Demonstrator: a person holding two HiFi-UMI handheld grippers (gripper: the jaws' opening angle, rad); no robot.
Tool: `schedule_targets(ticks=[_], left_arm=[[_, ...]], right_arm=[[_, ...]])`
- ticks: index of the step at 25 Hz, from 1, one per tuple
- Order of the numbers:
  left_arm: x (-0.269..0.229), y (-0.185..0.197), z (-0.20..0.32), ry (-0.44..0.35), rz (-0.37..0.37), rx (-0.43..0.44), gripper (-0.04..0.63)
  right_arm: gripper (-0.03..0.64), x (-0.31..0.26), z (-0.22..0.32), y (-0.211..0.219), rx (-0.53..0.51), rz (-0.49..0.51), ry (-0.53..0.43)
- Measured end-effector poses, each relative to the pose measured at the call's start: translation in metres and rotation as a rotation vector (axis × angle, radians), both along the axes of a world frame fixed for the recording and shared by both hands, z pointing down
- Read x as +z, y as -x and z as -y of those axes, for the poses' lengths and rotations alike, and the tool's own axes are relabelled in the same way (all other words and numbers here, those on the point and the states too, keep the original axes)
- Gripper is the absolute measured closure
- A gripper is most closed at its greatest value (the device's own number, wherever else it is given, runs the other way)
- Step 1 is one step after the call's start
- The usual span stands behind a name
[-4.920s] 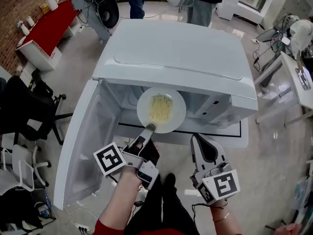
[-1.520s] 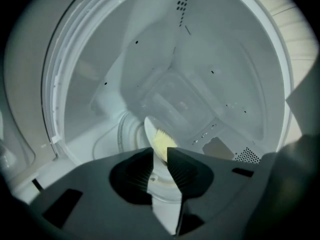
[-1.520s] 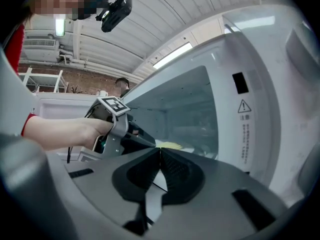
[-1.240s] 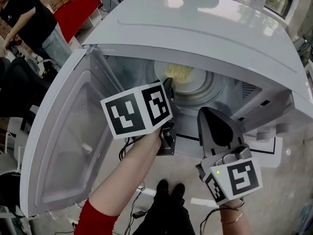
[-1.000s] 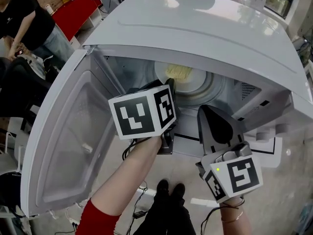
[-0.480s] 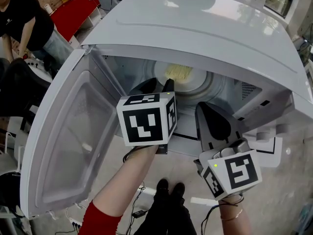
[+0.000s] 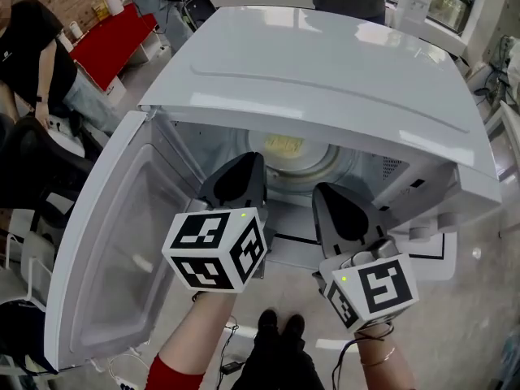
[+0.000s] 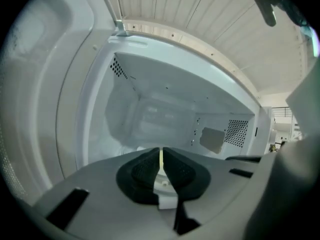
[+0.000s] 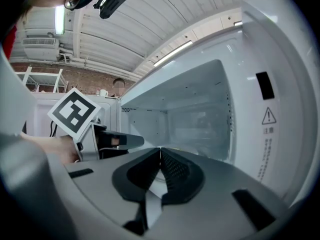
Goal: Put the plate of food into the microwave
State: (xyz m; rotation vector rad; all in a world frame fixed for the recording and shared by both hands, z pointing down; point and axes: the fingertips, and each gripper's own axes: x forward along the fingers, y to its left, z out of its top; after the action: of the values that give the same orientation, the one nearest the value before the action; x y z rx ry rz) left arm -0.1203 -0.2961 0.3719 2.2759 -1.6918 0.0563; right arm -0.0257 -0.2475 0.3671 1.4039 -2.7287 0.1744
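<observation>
The white plate (image 7: 312, 154) with yellow noodles (image 7: 283, 145) rests on the turntable deep inside the open white microwave (image 7: 325, 63). My left gripper (image 7: 250, 161) hovers at the mouth of the cavity, clear of the plate. Its jaws are closing and stand almost together with nothing between them (image 8: 160, 156). My right gripper (image 7: 322, 190) hangs beside it, in front of the opening's right half, shut and empty (image 9: 160, 154). The left gripper (image 9: 117, 141) also shows in the right gripper view, at the left.
The microwave door (image 7: 114, 242) is swung wide open to the left. The control panel (image 7: 443, 218) lies to the right of the opening. A person in black (image 7: 32, 47) sits at far left by a red table (image 7: 106, 43). My shoes (image 7: 276, 327) are below.
The left gripper has pulled back out of the cavity toward me and turned its marker cube downward, leaving the plate inside. The right gripper shifted slightly left.
</observation>
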Motion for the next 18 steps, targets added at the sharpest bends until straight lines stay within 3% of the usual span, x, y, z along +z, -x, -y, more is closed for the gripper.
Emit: schedule_targets(ticks=[6, 18], left_arm=[[-0.004, -0.008, -0.008, -0.035, -0.082, 0.078, 0.586], [-0.022, -0.036, -0.028, -0.006, -0.27, 0.211, 0.588]], right_arm=[[0.603, -0.006, 0.0, -0.003, 0.003, -0.005, -0.005], [0.601, -0.023, -0.009, -0.006, -0.02, -0.004, 0.017]])
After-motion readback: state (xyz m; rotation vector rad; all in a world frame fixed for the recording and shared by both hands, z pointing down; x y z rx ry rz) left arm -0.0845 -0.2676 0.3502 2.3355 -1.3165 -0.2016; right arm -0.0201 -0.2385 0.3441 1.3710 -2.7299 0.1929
